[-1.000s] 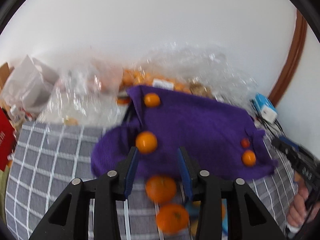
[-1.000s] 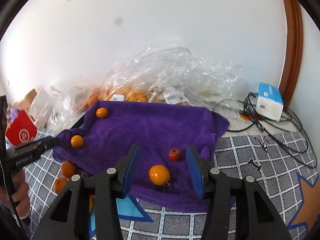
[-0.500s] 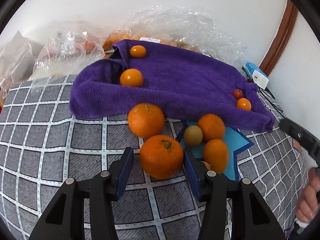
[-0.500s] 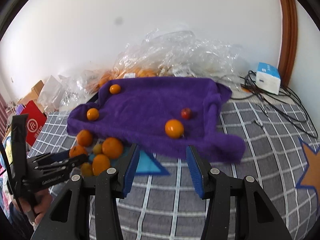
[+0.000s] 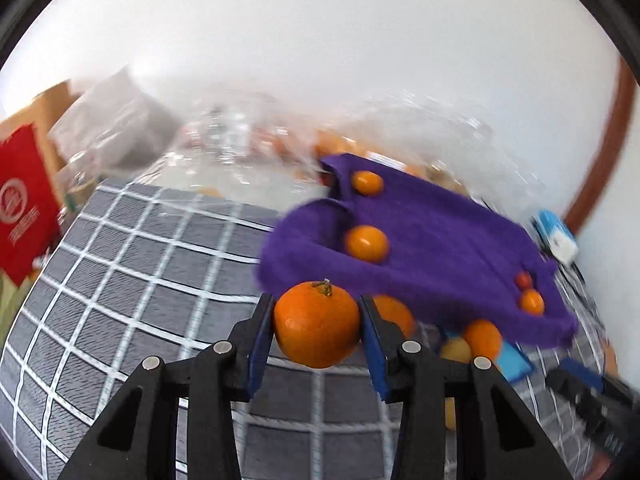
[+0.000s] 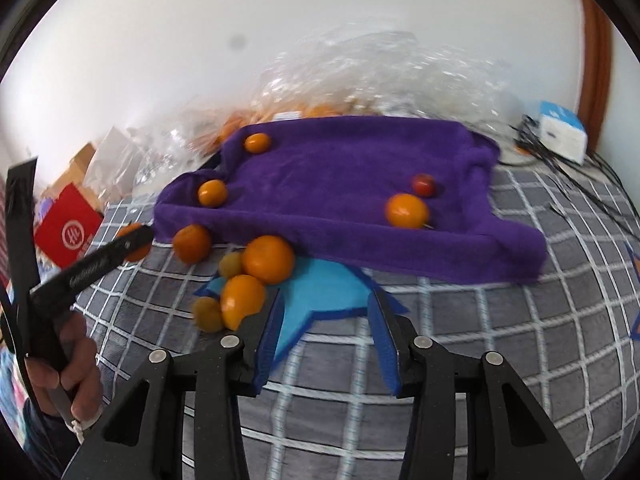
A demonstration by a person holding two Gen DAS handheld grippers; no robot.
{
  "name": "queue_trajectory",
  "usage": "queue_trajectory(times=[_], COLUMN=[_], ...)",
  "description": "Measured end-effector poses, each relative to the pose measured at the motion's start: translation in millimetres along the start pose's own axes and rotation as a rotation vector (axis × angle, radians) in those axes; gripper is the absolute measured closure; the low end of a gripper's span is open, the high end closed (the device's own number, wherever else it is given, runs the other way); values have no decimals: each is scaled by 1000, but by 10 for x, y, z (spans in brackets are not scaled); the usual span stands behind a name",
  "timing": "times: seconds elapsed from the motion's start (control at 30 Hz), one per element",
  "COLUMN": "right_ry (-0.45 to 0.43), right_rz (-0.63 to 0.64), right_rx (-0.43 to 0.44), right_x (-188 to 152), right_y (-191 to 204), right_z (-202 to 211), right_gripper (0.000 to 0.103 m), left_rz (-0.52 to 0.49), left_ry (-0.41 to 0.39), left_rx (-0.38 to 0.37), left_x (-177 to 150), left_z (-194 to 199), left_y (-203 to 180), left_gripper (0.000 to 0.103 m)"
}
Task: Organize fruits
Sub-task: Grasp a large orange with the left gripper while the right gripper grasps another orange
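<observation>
- Between the blue pads of the left gripper (image 5: pixel 318 330): a large orange (image 5: pixel 318 324), stem up, clear of the checked blanket (image 5: pixel 140 280). The jaws have just been closing and now clamp it on both flanks.
- Just behind the orange runs the near edge of the purple towel (image 5: pixel 440 240), draped over what looks like a tray. Towel lies straight ahead of the left gripper and slightly right.
- Already on the towel: two small oranges at its far left corner, a third orange (image 6: pixel 407 211) and a small red fruit (image 6: pixel 423 184) near its right edge.
- Loose pile (image 6: pixel 256 276) on the blanket against the towel's near edge: several oranges and some dull yellow-green fruits, partly on a blue star patch (image 6: pixel 320 296).
- Right gripper (image 6: pixel 326 344) holds nothing; its jaws have just been closing, nothing between them. Pile sits just ahead and left of its left finger.
- Judgement: next move is a short forward carry over the towel edge. The round orange has no long axis, so wrist roll is unimportant.
</observation>
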State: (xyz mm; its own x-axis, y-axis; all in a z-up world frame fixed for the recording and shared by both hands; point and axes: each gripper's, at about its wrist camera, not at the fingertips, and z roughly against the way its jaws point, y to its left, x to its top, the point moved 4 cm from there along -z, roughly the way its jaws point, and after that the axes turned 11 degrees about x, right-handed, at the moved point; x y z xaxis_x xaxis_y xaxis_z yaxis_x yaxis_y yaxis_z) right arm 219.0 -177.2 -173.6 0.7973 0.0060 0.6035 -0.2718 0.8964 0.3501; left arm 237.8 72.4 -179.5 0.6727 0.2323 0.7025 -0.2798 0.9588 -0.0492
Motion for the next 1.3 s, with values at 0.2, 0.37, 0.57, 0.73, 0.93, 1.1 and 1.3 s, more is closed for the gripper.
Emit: queue_trajectory(times=[0.2, 0.37, 0.57, 0.73, 0.93, 1.1, 1.3], right_ry=[47, 83, 116, 114, 51, 101, 75], right_rz=[21, 15, -16, 16, 50, 55, 47], right_rx=[66, 68, 88, 51, -102, -158, -139], right_x=[46, 23, 34, 15, -12, -187, -301], right_y=[286, 346, 347, 357, 2, -303, -422], right_z=[-259, -404, -574, -513, -83, -31, -84], right_gripper=[67, 67, 66, 71, 71, 71, 70], left_rz=[50, 62, 39, 24, -3, -70, -91], left_ry=[64, 83, 114, 96, 104, 103, 111], left_rx=[48, 46, 70, 45, 13, 36, 29], left_x=[12, -8, -55, -55, -89, -134, -149], left_z=[-152, -182, -261, -212, -197, -193, -205], left_y=[108, 106, 77, 35, -45, -176, -204], left_gripper=[64, 64, 64, 63, 63, 63, 63])
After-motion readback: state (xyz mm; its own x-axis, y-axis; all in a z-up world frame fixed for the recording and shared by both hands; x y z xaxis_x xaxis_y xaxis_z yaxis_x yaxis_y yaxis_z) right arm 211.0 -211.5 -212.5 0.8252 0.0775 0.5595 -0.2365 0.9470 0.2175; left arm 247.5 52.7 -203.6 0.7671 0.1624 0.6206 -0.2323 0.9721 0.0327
